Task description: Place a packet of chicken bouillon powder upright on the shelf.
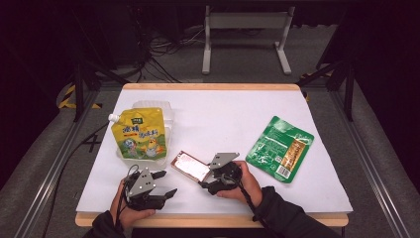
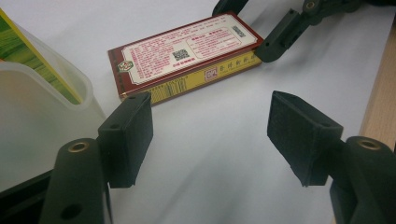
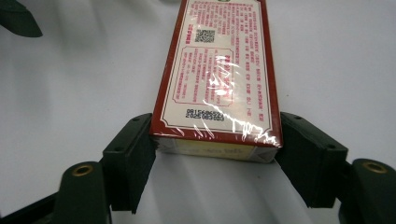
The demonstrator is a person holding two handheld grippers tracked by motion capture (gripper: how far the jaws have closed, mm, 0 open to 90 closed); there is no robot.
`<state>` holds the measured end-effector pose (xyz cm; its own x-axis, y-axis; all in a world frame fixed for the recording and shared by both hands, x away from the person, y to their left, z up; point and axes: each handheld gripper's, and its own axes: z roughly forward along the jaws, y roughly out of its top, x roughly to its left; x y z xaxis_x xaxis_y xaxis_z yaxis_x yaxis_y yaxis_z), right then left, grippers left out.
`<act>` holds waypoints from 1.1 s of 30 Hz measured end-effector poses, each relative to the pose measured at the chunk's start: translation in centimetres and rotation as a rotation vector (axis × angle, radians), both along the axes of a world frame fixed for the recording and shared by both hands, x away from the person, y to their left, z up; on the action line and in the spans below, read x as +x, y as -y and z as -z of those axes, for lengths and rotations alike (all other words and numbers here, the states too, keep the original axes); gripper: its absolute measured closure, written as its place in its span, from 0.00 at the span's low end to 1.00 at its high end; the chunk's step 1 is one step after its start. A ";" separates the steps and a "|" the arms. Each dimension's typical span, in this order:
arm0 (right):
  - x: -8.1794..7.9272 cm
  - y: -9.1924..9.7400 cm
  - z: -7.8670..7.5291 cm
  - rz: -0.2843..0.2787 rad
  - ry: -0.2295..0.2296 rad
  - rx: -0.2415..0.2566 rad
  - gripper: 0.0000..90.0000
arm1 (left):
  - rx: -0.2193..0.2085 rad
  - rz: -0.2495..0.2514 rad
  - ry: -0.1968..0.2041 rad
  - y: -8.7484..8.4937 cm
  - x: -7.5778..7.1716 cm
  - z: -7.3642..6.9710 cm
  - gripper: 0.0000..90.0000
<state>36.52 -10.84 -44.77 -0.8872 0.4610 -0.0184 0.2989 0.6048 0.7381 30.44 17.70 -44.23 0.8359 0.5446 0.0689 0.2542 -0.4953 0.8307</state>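
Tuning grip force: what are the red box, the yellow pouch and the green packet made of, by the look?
Red box: likely printed cardboard in clear film; glare streaks and wrinkles at its near end. Yellow pouch: flexible plastic, it seems, with a white spout at one corner. Green packet: flat, glossy printed plastic or foil laminate; which one is unclear.

Left hand comes in from the bottom edge, low on the table, wrapped around the left gripper. Its jaws point right and slightly away, spread wide, nothing between the pads. Right forearm, in a dark sleeve, angles in from bottom right; right hand grips the right gripper, which points left. Its jaws flank the near end of a box, pads at both long sides; whether they press, can't tell.
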 end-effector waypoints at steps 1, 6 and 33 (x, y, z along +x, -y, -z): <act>0.1 0.2 -0.1 0.003 0.003 0.004 0.35 | 0.000 0.001 0.000 0.0 0.0 0.0 0.36; 0.2 0.7 -0.8 -0.009 0.009 0.026 0.36 | -0.004 0.003 -0.004 0.0 0.0 0.0 0.36; 0.1 2.8 -4.9 -0.078 0.006 0.024 0.36 | 0.078 -0.017 0.084 2.3 0.5 -0.3 0.25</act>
<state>36.66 -13.62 -39.91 -0.9204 0.3907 -0.0138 0.2468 0.6079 0.7546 30.95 15.39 -43.91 0.8159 0.5489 0.1817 0.1940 -0.5558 0.8084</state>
